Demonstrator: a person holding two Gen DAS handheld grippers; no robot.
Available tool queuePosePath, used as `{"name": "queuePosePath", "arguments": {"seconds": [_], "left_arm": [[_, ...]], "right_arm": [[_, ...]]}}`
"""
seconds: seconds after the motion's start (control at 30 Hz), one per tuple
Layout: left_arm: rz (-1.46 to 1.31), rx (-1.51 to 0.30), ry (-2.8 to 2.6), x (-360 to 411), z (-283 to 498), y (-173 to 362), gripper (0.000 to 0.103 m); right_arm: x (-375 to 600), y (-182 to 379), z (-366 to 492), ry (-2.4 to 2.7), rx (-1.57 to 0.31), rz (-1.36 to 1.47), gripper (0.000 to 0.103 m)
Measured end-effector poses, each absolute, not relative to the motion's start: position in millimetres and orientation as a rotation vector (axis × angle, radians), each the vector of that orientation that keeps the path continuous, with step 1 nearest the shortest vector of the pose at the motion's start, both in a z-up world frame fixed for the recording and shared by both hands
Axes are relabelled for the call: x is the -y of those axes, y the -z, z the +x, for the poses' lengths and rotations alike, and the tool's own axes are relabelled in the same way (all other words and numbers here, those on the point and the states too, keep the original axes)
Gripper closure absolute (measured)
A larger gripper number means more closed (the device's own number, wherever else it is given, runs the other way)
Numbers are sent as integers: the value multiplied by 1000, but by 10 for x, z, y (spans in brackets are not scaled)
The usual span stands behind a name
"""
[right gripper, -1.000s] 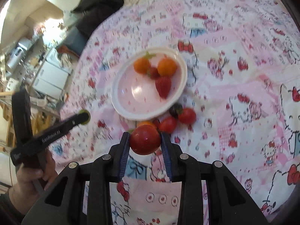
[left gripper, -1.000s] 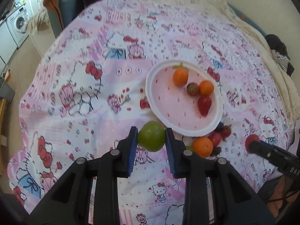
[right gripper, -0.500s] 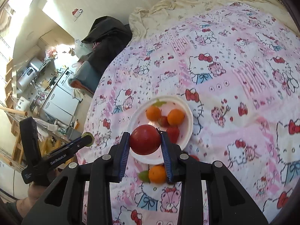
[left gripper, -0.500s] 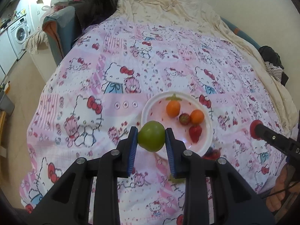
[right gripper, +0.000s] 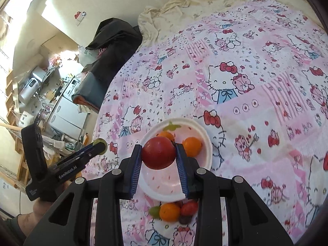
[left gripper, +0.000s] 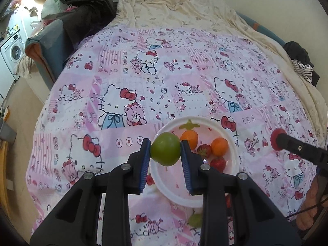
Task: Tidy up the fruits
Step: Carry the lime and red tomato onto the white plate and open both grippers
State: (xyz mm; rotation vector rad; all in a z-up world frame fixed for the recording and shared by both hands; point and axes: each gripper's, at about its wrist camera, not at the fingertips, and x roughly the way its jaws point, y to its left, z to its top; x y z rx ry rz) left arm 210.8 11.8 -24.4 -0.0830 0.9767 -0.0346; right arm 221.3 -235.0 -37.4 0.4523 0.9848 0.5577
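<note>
My left gripper [left gripper: 165, 151] is shut on a green apple [left gripper: 165, 151], held high above the near left rim of the white plate [left gripper: 233, 137]. The plate holds two oranges [left gripper: 219, 146] and two strawberries [left gripper: 218, 163]. My right gripper [right gripper: 158, 152] is shut on a red apple [right gripper: 158, 152], held above the same plate [right gripper: 206, 137]. Loose fruit lies on the bed beside the plate's near rim: an orange [right gripper: 169, 211], a red fruit [right gripper: 189, 208], a green one [right gripper: 154, 211] and a dark one [right gripper: 184, 219].
A pink Hello Kitty bedspread [left gripper: 143, 78] covers the bed. A cream blanket [left gripper: 184, 10] is bunched at the far end. Dark clothes [left gripper: 86, 6] lie on a chair at the far left. A washing machine [left gripper: 12, 51] stands left of the bed.
Both grippers have risen and pulled back from the bed with their apples still held. The plate now looks smaller and sits lower in both views.
</note>
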Motion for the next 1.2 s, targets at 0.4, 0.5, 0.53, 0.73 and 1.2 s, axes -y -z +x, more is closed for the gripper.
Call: {"name": "queuePosePath", "arguments": {"seconds": [0.4,0.5,0.53,0.73,1.2], "left_arm": [[-66,-1051,52,-42,2396,765,77],[-33,-1065,66,-3,2410,912,77],[-20,-1068,69,11,2417,945,77],[-1,-1097,66,56,2423,1086,76],[-5,-1138,52,20,2417,1179,75]], "right_arm": [[2018,872,2658,-530,-1140,310,68],[2006,1046,2671,-473,-1225,261,68],[2016,1084,2680,-465,-1239,255,68],[2035,1318,2692,-429,-1333,217,68],[1977,1347,2674,-410,-1327,162,65]]}}
